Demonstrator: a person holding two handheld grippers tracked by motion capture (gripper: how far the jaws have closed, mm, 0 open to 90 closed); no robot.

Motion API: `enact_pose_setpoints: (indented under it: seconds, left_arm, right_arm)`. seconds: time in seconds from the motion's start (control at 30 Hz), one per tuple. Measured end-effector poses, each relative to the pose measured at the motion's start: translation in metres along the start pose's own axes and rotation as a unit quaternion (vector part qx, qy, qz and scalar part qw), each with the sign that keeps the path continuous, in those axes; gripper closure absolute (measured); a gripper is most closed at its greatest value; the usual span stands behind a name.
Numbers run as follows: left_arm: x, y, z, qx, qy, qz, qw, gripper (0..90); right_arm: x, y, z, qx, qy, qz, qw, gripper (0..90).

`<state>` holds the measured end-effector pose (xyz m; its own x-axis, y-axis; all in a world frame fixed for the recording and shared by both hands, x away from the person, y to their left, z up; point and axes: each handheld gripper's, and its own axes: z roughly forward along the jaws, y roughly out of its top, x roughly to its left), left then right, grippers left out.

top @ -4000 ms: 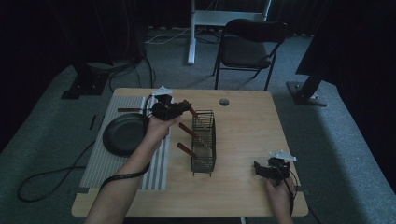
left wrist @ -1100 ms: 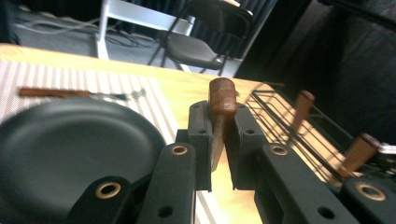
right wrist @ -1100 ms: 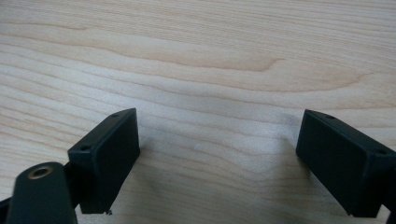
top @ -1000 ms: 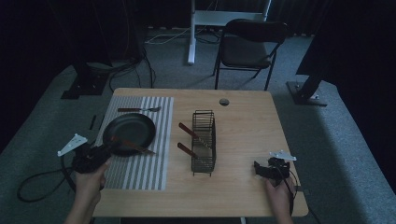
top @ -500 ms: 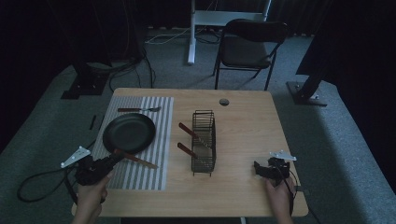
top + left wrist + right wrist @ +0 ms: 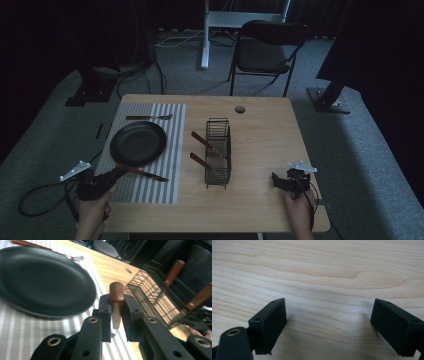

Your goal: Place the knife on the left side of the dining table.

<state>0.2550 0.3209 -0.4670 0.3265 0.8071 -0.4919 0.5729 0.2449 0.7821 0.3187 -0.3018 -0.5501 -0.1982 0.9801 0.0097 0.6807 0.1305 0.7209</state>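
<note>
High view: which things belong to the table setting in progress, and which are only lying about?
In the job: wooden-handled utensil, black plate, fork, striped mat, wire rack with two more utensils.
Lying about: folding chair, floor cables, round table hole.

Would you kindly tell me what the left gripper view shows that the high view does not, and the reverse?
Left gripper view: the left hand-held gripper up close, its jaws just opening slightly, the knife between them by its wooden handle. High view: the chair, the right hand-held gripper and the whole table. Both: the black pan, fork, striped mat and wire rack.
</note>
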Motion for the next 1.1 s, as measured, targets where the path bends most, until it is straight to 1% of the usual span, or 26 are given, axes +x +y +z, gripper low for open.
enact_pose_setpoints:
  seconds: [0.07,0.1,0.13,0.2,0.23,0.27,0.3,0.33,0.4,0.43,0.53,0.6,0.63,0.67,0.7,0.73,0.77,0.8,0.83,0.9,0.93,0.97,1.0,1.03,1.1]
  left_arm:
    - [0.007,-0.003,0.001,-0.002,0.011,-0.007,0.9999,75.3]
    - [0.007,-0.003,0.001,-0.002,0.011,-0.007,0.9999,74.2]
    - [0.013,-0.006,0.002,0.0,0.018,-0.019,0.9997,74.2]
    - [0.024,-0.01,0.003,0.003,0.023,-0.042,0.9988,72.1]
    - [0.028,-0.012,0.004,0.004,0.025,-0.046,0.9986,70.9]
    - [0.032,-0.014,0.004,0.004,0.025,-0.054,0.9982,70.2]
    - [0.032,-0.014,0.004,0.004,0.025,-0.054,0.9982,69.6]
    - [0.038,-0.017,0.005,0.006,0.025,-0.064,0.9976,69.6]
    - [0.043,-0.02,0.006,0.006,0.023,-0.075,0.9969,68.7]
    - [0.045,-0.021,0.006,0.007,0.026,-0.073,0.997,68.0]
    - [0.05,-0.028,0.01,0.009,0.038,-0.084,0.9957,64.6]
    - [0.054,-0.032,0.013,0.016,0.051,-0.087,0.9948,61.7]
    - [0.056,-0.034,0.014,0.02,0.055,-0.093,0.994,61.2]
    - [0.056,-0.035,0.015,0.023,0.061,-0.09,0.9938,62.5]
    - [0.056,-0.035,0.015,0.023,0.061,-0.09,0.9938,62.7]
    - [0.056,-0.04,0.022,0.037,0.075,-0.082,0.9931,62.7]
    - [0.057,-0.042,0.024,0.043,0.079,-0.078,0.9928,62.4]
    - [0.057,-0.043,0.026,0.049,0.082,-0.079,0.9923,62.2]
    - [0.058,-0.044,0.027,0.049,0.083,-0.086,0.9916,62.1]
    - [0.061,-0.046,0.029,0.062,0.085,-0.094,0.99,62.1]
    - [0.063,-0.047,0.03,0.065,0.082,-0.101,0.9893,62.1]
    - [0.064,-0.048,0.03,0.066,0.084,-0.109,0.9882,62.1]
    - [0.065,-0.049,0.03,0.067,0.085,-0.112,0.9877,62.1]
    - [0.066,-0.049,0.029,0.066,0.084,-0.112,0.988,62.2]
    - [0.067,-0.05,0.028,0.063,0.082,-0.121,0.9872,62.2]
  right_arm:
    - [0.0,0.0,0.0,0.0,0.0,0.0,1.0,12.4]
    - [0.0,0.0,0.0,0.0,0.0,0.0,1.0,12.4]
    - [0.0,0.0,0.0,0.0,0.0,0.0,1.0,12.4]
    - [0.0,0.0,0.0,0.0,0.0,0.0,1.0,12.4]
    - [0.0,0.0,0.0,0.0,0.0,0.0,1.0,12.4]
    - [0.0,0.0,0.0,0.0,0.0,0.0,1.0,12.4]
    - [0.0,0.0,0.0,0.0,0.0,0.0,1.0,12.4]
    - [0.0,0.0,0.0,0.0,0.0,0.0,1.0,12.4]
    - [0.0,0.0,0.0,0.0,0.0,0.0,1.0,12.4]
    - [0.0,0.0,0.0,0.0,0.0,0.0,1.0,12.4]
    - [0.0,0.0,0.0,0.0,0.0,0.0,1.0,12.4]
    - [0.0,0.0,0.0,0.0,0.0,0.0,1.0,12.4]
    - [0.0,0.0,0.0,0.0,0.0,0.0,1.0,12.4]
    - [0.0,0.0,0.0,0.0,0.0,0.0,1.0,12.4]
    - [0.0,0.0,0.0,0.0,0.0,0.0,1.0,12.4]
    - [0.0,0.0,0.0,0.0,0.0,0.0,1.0,12.4]
    - [0.0,0.0,0.0,0.0,0.0,0.0,1.0,12.4]
    - [0.0,0.0,0.0,0.0,0.0,0.0,1.0,12.4]
    - [0.0,0.0,0.0,0.0,0.0,0.0,1.0,12.4]
    - [0.0,0.0,0.0,0.0,0.0,0.0,1.0,12.4]
    - [0.0,0.0,0.0,0.0,0.0,0.0,1.0,12.4]
    - [0.0,0.0,0.0,0.0,0.0,0.0,1.0,12.4]
    - [0.0,0.0,0.0,0.0,0.0,0.0,1.0,12.4]
    - [0.0,0.0,0.0,0.0,0.0,0.0,1.0,12.4]
    - [0.0,0.0,0.0,0.0,0.0,0.0,1.0,12.4]
